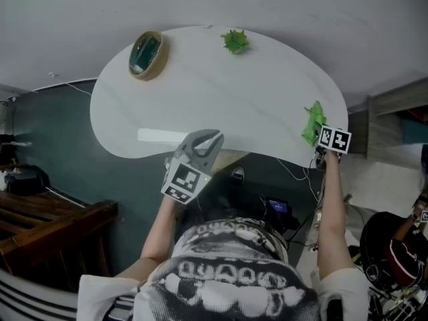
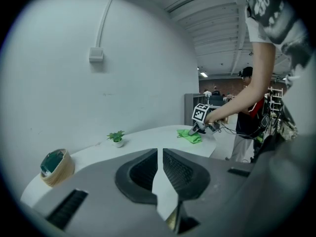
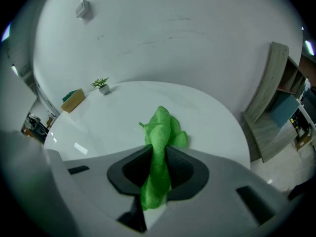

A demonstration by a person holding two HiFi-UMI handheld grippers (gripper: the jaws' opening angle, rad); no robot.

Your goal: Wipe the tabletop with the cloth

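Pinching 1 end of the green cloth, which lies at the 3 o'clock edge of the tabletop, the right gripper seems about to start wiping, probably by dragging toward 9 o'clock, while the left gripper, jaws nearly together and empty, hovers at 6 o'clock.

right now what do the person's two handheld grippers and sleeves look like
Both are pale grey moulded two-jaw grippers, left gripper and right gripper, with dark ribbed pads inside the jaws. Each carries a white cube with black square markers. The person wears a short-sleeved black-and-white patterned T-shirt.
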